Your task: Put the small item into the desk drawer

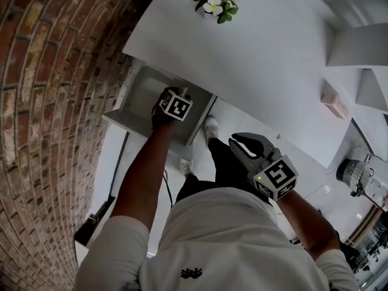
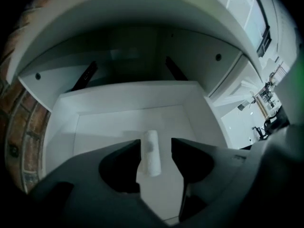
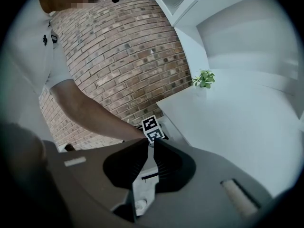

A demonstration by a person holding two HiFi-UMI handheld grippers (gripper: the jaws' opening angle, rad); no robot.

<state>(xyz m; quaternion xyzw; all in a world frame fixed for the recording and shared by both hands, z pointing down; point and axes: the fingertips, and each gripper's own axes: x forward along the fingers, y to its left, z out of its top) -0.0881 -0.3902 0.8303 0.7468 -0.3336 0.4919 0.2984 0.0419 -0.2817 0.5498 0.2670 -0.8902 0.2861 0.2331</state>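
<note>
The small item [image 2: 151, 152] is a short white roll lying on the floor of the open white desk drawer [image 2: 107, 127]. My left gripper [image 2: 156, 148] hangs over it, pointing steeply down. Its jaws stand open on either side of the roll, with a gap at each pad. In the head view the left gripper's marker cube [image 1: 176, 105] sits inside the drawer [image 1: 140, 88] and hides the roll. My right gripper [image 1: 237, 143] is held back by the person's body, its jaws shut on nothing [image 3: 152, 145].
The white desk top [image 1: 267, 59] carries a small potted plant [image 1: 217, 2] at its far edge. A brick wall [image 1: 54, 90] runs close along the drawer's left side. Dark drawer rails [image 2: 86, 76] show under the desk. Cables lie on the floor [image 1: 165, 180].
</note>
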